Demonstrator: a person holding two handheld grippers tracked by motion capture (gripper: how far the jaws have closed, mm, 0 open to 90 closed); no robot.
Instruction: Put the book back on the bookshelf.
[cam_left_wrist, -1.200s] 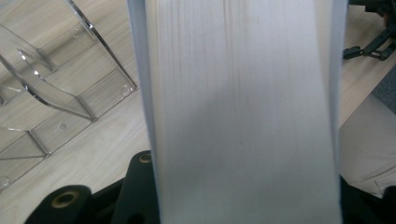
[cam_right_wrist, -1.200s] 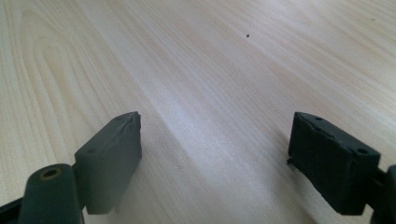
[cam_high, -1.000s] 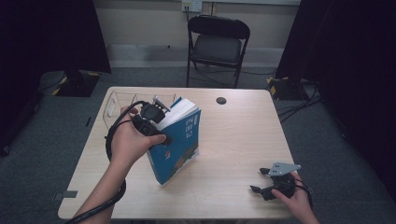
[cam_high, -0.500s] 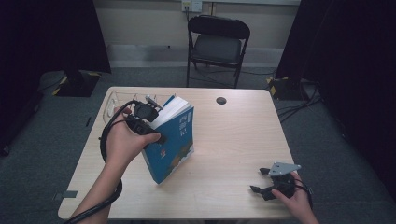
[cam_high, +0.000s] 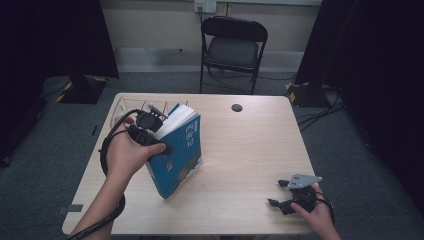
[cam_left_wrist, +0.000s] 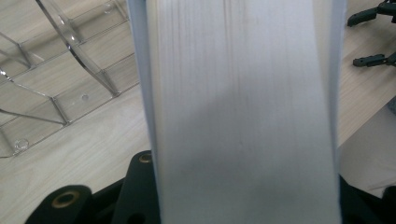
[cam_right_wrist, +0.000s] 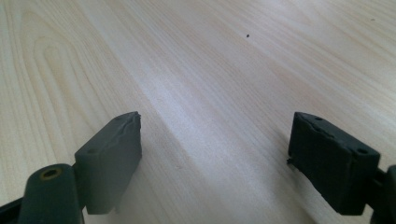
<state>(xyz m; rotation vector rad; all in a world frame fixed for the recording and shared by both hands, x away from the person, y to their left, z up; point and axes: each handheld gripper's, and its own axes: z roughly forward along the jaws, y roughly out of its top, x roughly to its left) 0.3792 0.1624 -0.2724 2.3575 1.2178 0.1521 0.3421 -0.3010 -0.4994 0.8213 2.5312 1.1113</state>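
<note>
Here the left tool (cam_high: 150, 131) clamps a blue book (cam_high: 181, 152), tilted with one corner on the bench (cam_high: 240, 150); the right tool (cam_high: 284, 194) rests there, jaws wide apart, holding nothing.

A blue cover with white lettering and a green-and-orange patch is borne by the book (cam_high: 179, 152), and its page block is white. The table (cam_high: 250, 145) is finished in pale wood grain; a black chair (cam_high: 233, 47) and grey floor are noted.

White page edges of a book (cam_left_wrist: 243, 112) stand between the jaws, a clear rack (cam_left_wrist: 60, 70) beside.
</note>
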